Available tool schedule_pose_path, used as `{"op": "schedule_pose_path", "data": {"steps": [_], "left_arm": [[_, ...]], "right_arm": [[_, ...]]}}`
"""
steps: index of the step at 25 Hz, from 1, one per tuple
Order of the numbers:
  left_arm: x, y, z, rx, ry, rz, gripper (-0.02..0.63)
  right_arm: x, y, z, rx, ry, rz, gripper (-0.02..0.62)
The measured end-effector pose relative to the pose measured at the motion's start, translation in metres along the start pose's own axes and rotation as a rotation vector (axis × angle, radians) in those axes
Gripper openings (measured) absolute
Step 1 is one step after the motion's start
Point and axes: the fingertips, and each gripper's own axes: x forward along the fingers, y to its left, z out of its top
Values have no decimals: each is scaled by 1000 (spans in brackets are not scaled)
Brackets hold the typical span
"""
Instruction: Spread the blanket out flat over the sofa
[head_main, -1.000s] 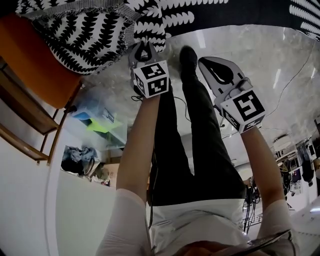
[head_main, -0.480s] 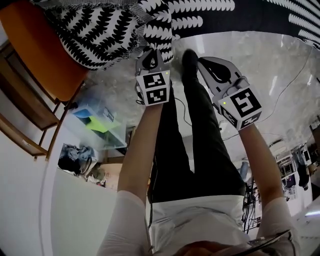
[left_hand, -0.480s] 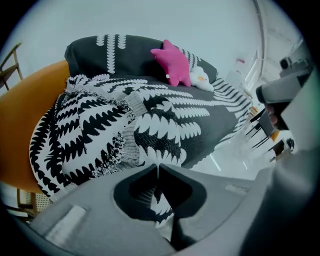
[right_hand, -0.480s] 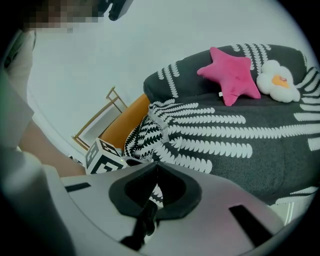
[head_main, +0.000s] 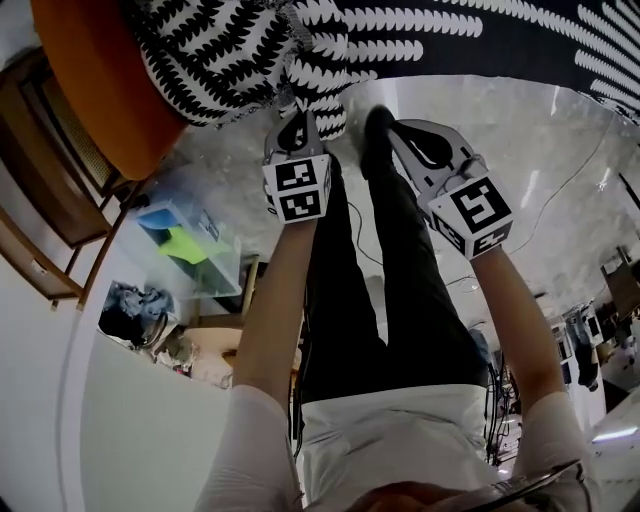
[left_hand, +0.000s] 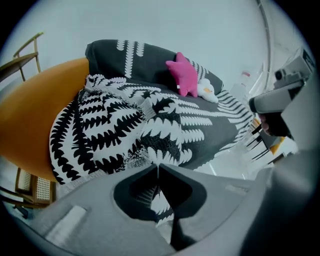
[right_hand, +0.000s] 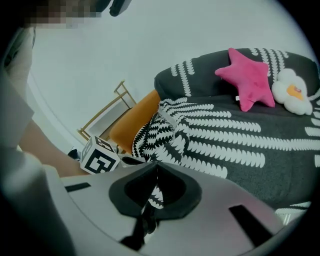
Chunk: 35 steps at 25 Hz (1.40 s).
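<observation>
The blanket (left_hand: 107, 125) is seen bunched and folded back at the orange end of the sofa (left_hand: 27, 115), black-on-white side up. Its dark stretch is already laid along the seat and back, under a pink star cushion (left_hand: 184, 75) and a white flower cushion (left_hand: 205, 89). The hanging front edge is pinched by the left gripper (left_hand: 158, 165), whose jaws are closed tip to tip on the fabric. The right gripper (right_hand: 157, 164) is likewise closed, with a strip of patterned cloth caught between its jaws. The step in hand is judged to be the lifting of the gathered edge. Next, the grippers would need to be drawn apart and the fold carried over the orange end, both grips being kept firm.
</observation>
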Motion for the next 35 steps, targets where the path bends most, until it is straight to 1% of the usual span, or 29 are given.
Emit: {"op": "schedule_pose_path", "data": {"steps": [3,7,11,18,21,25,30,35], "left_arm": [[-6,21,-12,-45,-16,14,25],[-21,43,-18,-85,-32,31,25],[-40,73,-34,-138,-48,51,25],[-66,101,-45,-207,-67,96,25],[-77,112,-48,-236,-69,120,25],[-86,145,-76,-287,-61,155,25],[-105,170,-101,-318,-65,178,25],[-111,194,-126,-425,-58,224,25]], "right_arm": [[16,12,-2,-18,11,14,5],[28,27,6,-41,21,31,5],[46,53,11,-77,32,54,5],[51,72,18,-120,56,81,5],[49,75,23,-131,64,87,5],[68,87,16,-136,81,99,5],[81,111,9,-147,97,110,5],[97,117,5,-160,124,132,5]]}}
